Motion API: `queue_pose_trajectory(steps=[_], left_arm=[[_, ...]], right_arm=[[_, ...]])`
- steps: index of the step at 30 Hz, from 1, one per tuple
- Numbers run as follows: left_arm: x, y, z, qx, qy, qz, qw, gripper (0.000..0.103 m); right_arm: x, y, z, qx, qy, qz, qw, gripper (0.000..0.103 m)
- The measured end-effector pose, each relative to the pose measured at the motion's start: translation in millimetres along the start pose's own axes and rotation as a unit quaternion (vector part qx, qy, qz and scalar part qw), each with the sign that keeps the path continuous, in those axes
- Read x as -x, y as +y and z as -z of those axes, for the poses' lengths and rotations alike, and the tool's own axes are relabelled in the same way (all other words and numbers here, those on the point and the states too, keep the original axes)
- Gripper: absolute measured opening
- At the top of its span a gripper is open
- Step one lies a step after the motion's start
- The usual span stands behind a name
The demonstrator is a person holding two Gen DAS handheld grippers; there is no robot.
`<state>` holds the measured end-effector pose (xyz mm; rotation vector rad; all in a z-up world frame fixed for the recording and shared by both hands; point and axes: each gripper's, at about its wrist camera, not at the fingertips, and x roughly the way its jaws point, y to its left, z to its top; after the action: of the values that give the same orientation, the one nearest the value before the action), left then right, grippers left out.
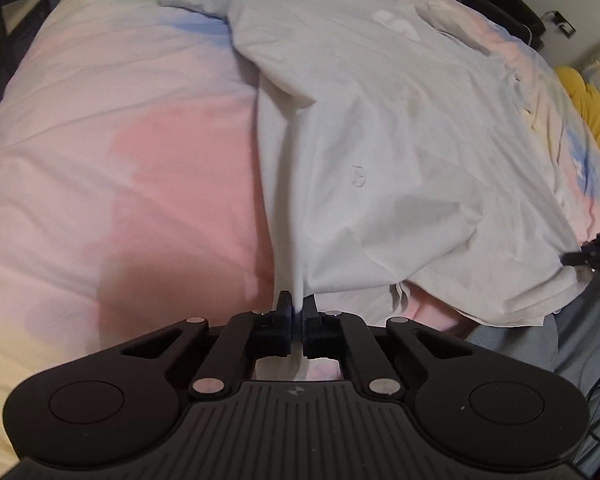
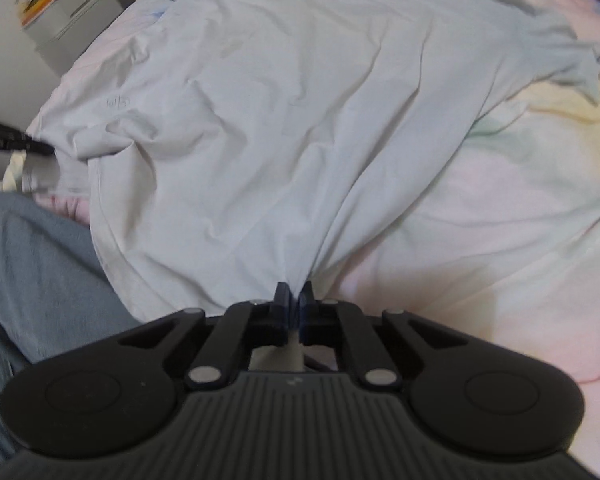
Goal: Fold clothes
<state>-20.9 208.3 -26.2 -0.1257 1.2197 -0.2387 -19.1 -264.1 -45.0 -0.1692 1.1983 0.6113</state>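
A white T-shirt (image 1: 380, 128) lies spread on a pastel tie-dye bedspread (image 1: 120, 160), collar end far from me. My left gripper (image 1: 299, 304) is shut on the shirt's near left hem corner, and the cloth is pulled taut from its jaws. In the right wrist view the same shirt (image 2: 280, 120) lies ahead, and my right gripper (image 2: 295, 294) is shut on the near right hem corner. The right gripper also shows at the right edge of the left wrist view (image 1: 596, 256). The hem between the two grippers hangs slack.
Grey-blue trouser legs (image 2: 32, 264) are at the bed's near edge. A yellow cushion (image 1: 596, 120) lies at the far right. A dark chair (image 1: 4, 8) stands at the far left. A grey cabinet (image 2: 80, 12) stands beyond the bed.
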Motion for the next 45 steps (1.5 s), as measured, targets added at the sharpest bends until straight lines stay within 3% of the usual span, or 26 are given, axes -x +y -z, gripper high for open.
queue_pose_trajectory(steps=[2, 5, 8, 10, 12, 14, 20, 25, 29, 35, 39, 42, 45], left_arm=[[-2.1, 3.3, 3.8, 0.004, 0.010, -0.005, 0.9999, 0.005], [-11.5, 6.8, 10.6, 0.005, 0.015, -0.010, 0.9998, 0.006], [-11.6, 0.6, 15.4, -0.014, -0.011, -0.011, 0.9998, 0.007], [-5.6, -6.1, 16.7, -0.027, -0.024, -0.020, 0.9991, 0.009], [3.2, -10.1, 11.1, -0.026, -0.046, -0.022, 0.9984, 0.021], [18.6, -18.5, 7.3, -0.031, -0.078, -0.023, 0.9962, 0.055], [60.3, -66.8, -14.7, -0.082, -0.168, -0.031, 0.9819, 0.084], [59.7, -113.0, -40.7, -0.097, -0.230, -0.009, 0.9684, 0.090], [44.9, -142.6, -55.9, -0.089, -0.290, -0.006, 0.9529, 0.092], [4.9, -161.9, -79.4, -0.031, -0.343, 0.013, 0.9387, 0.092], [-24.9, -166.9, -86.3, -0.001, -0.375, -0.012, 0.9268, 0.093], [-39.8, -171.0, -83.1, -0.019, -0.384, -0.030, 0.9228, 0.093], [-46.0, -166.5, -80.7, -0.006, -0.379, -0.033, 0.9248, 0.094]], right_arm=[[1.8, 2.1, 4.4, 0.045, 0.021, 0.029, 0.998, 0.005], [-2.1, 1.7, 4.9, 0.057, 0.032, 0.038, 0.997, 0.005], [-8.1, 4.4, 1.8, 0.058, 0.030, 0.039, 0.997, 0.011], [-0.8, 4.4, 0.6, 0.052, 0.006, 0.027, 0.998, 0.015], [10.9, 2.6, 0.5, 0.042, -0.027, 0.016, 0.999, 0.043], [25.9, -0.7, 0.1, 0.026, -0.064, 0.013, 0.998, 0.049], [70.0, -8.6, -17.0, -0.033, -0.189, -0.016, 0.981, 0.062], [78.0, -18.1, -53.7, -0.064, -0.273, -0.003, 0.960, 0.064], [68.5, -22.9, -86.1, -0.086, -0.325, 0.012, 0.942, 0.065], [35.9, -31.4, -120.2, -0.116, -0.368, 0.010, 0.923, 0.066], [5.6, -34.3, -116.5, -0.117, -0.405, 0.020, 0.906, 0.071], [-18.9, -35.8, -111.0, -0.123, -0.405, 0.013, 0.906, 0.071], [-36.0, -28.8, -112.2, -0.107, -0.383, 0.009, 0.917, 0.071]])
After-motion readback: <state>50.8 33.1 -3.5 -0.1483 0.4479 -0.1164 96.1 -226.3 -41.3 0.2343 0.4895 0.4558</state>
